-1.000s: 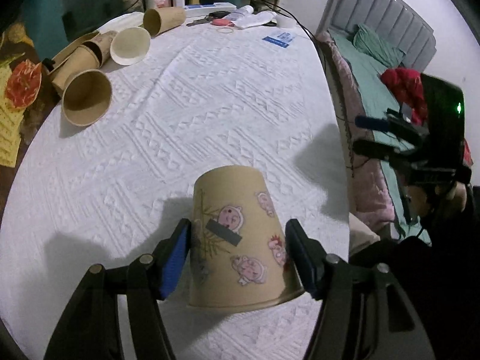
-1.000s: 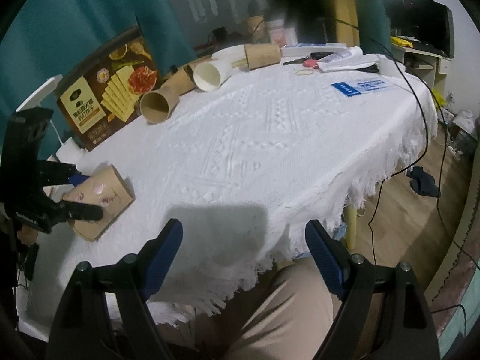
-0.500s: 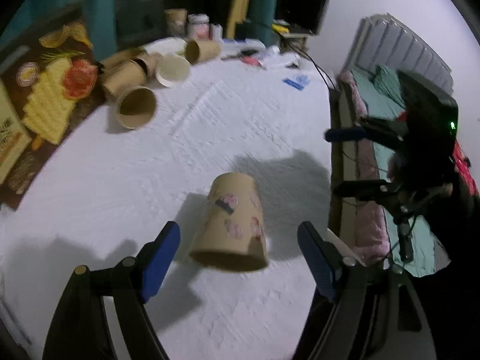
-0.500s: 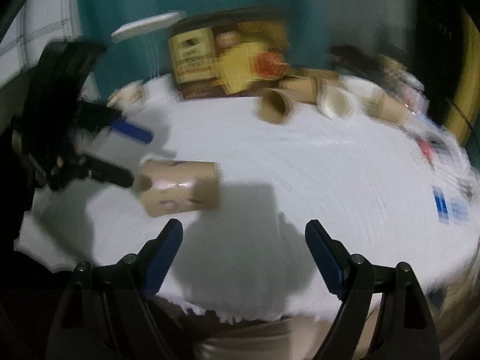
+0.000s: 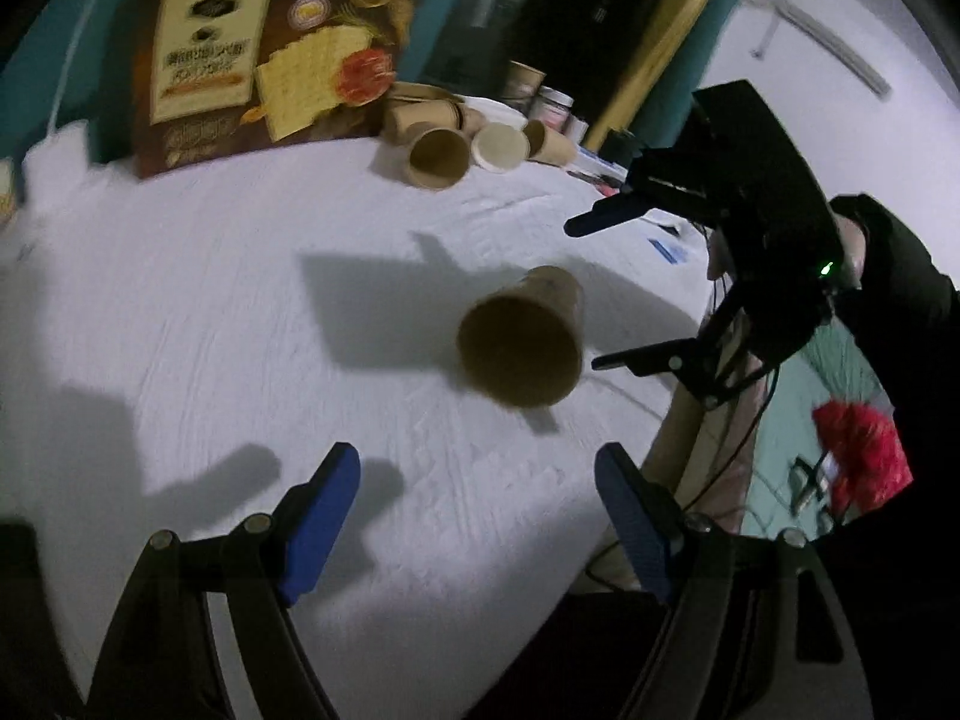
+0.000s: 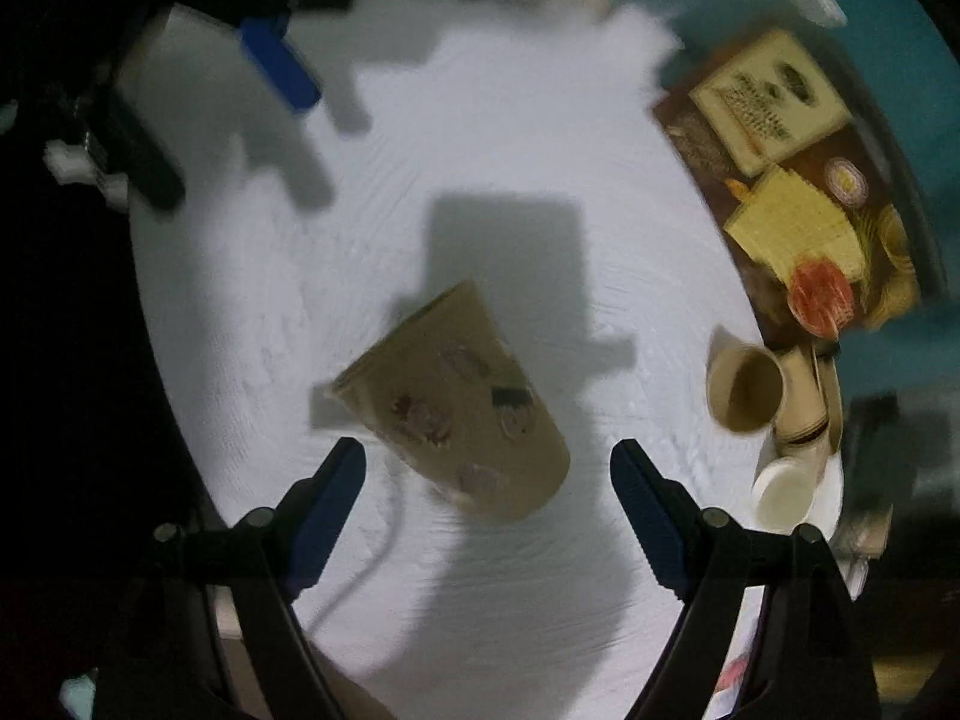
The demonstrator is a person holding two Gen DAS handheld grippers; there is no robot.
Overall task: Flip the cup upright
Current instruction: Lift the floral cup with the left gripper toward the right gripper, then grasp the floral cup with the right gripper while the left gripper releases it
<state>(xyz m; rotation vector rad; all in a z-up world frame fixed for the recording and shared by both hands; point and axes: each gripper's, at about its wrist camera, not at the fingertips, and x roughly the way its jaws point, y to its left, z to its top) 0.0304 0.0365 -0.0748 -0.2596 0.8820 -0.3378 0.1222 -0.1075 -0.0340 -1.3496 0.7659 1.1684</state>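
A tan paper cup (image 5: pixel 521 348) with pink cartoon stickers lies on its side on the white tablecloth, its open mouth facing my left wrist camera. My left gripper (image 5: pixel 477 510) is open and empty, pulled back from the cup. My right gripper (image 6: pixel 487 495) is open, its jaws wide on either side of the cup (image 6: pixel 456 405), close above it and not touching. In the left wrist view the right gripper (image 5: pixel 591 291) hangs just right of the cup. In the right wrist view a blue left finger (image 6: pixel 279 63) shows at the top left.
Several paper cups (image 5: pixel 441 156) lie on their sides at the far edge, also in the right wrist view (image 6: pixel 747 390). A brown cracker box (image 5: pixel 252 66) stands behind them. The table edge (image 5: pixel 660 420) drops off at the right toward a bed.
My left gripper let go of the cup and drew back. The cup now lies on its side. My right gripper swung over to the cup and now straddles it from above.
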